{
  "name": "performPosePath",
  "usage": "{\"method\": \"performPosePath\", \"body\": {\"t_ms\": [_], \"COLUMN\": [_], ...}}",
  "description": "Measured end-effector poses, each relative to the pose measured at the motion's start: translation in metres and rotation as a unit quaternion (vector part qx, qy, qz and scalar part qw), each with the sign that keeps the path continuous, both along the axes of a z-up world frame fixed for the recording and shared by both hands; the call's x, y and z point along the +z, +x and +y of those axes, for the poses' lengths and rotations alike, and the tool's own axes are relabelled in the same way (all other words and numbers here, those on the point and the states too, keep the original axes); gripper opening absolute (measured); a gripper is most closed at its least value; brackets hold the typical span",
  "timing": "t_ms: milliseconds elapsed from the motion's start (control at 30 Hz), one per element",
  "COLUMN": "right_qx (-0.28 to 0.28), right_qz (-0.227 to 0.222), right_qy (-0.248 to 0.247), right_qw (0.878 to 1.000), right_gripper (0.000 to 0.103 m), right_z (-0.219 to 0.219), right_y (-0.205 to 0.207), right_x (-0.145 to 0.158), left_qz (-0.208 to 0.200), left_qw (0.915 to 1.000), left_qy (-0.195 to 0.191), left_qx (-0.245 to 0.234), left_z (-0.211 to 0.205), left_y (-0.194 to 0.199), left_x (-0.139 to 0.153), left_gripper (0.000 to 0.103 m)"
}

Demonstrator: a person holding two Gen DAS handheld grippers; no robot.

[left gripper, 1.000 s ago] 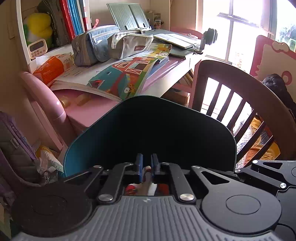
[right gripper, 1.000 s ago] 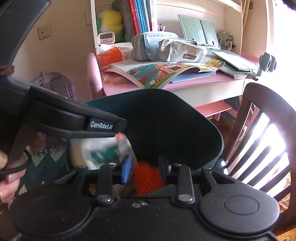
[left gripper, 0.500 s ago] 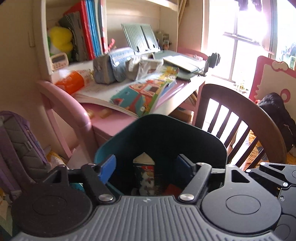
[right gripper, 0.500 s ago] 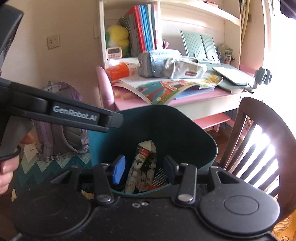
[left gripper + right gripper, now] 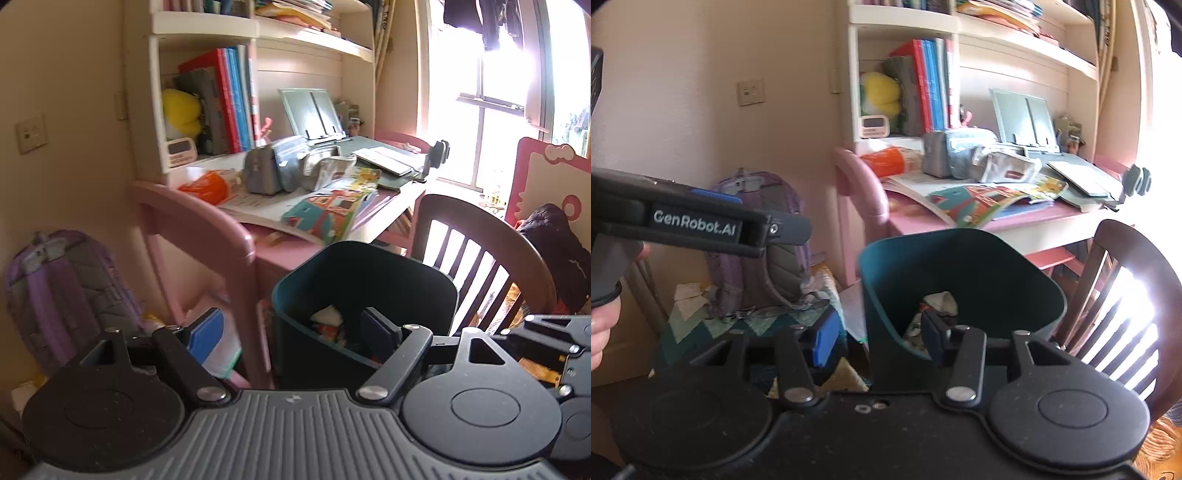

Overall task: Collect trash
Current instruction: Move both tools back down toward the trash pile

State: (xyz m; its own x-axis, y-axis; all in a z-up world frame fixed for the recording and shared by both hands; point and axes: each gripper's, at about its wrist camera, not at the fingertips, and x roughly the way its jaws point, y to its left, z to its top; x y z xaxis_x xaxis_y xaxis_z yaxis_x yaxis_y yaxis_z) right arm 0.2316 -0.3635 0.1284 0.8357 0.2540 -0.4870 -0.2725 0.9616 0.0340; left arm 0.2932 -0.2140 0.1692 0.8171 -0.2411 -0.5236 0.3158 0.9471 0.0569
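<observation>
The trash (image 5: pixel 938 301) lay inside the teal bin (image 5: pixel 960 258), which stood near the pink desk (image 5: pixel 1015 221) beside the wooden chair (image 5: pixel 1126 266). Your left gripper (image 5: pixel 295 332) and right gripper (image 5: pixel 879 338) both gaped wide, holding nothing.

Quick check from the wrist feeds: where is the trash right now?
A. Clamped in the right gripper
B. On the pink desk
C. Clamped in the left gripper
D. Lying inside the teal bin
D: the crumpled wrappers lie inside the teal bin, while the left gripper and right gripper both stand open and hold nothing.
</observation>
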Motion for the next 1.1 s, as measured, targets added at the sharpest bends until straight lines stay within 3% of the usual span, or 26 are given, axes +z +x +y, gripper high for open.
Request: {"method": "performPosePath", "body": {"t_ms": [167,467,633,967,1100], "right_qx": [0.023,0.083,0.124,0.190,0.213], "right_qz": [-0.007,-0.013,-0.004,0.037,0.062], "right_qy": [0.001,-0.004,-0.009,-0.005,-0.003], "right_qw": [1.000,0.996,0.992,0.981,0.975], "right_gripper": [0.050,0.051,0.052,0.053,0.053], "right_z": [0.026,0.086,0.129,0.216,0.249], "right_y": [-0.019,-0.043,-0.046,-0.035,-0.027], "right_x": [0.004,0.001,-0.012,-0.064,-0.097], "left_qz": [-0.021,-0.036,-0.030,-0.027,0.002], "left_qw": [0.9995,0.9983,0.9948,0.9767,0.9622], "left_qy": [0.017,-0.019,-0.050,-0.102,-0.141], "left_qx": [0.013,0.041,0.084,0.187,0.233], "left_z": [0.034,0.109,0.160,0.268,0.315], "left_y": [-0.031,-0.079,-0.095,-0.113,-0.113], "left_x": [-0.001,-0.009,-0.022,-0.068,-0.106], "left_gripper": [0.093,0.099,0.102,0.103,0.103]}}
